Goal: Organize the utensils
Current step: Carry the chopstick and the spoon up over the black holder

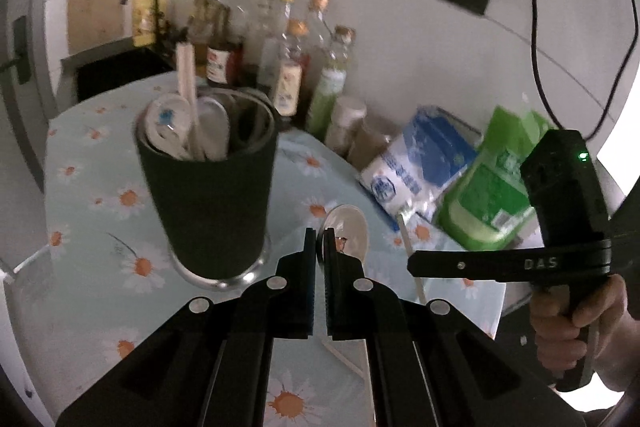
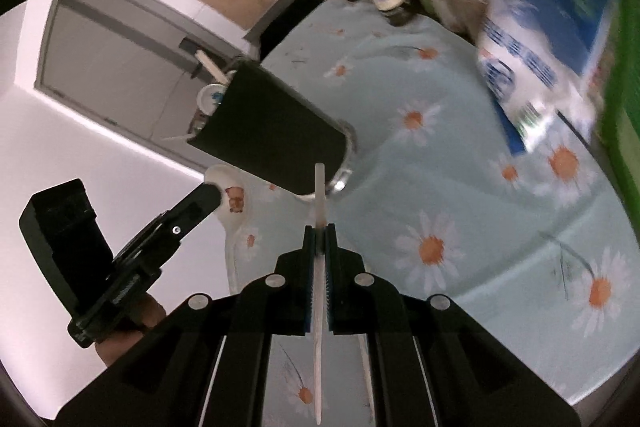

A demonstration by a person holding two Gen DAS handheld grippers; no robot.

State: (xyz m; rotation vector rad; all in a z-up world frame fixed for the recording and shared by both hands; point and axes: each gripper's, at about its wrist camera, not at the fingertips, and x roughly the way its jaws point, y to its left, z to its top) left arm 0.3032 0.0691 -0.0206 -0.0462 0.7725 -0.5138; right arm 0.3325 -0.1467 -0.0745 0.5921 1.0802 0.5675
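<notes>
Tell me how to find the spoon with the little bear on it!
Look at the daisy tablecloth and find the tall dark cup full of utensils. Just right of its base, the left gripper pinches a white spoon. Unlike the spoons standing inside the cup, this one is outside it and has a small brown bear picture in its bowl.
</notes>
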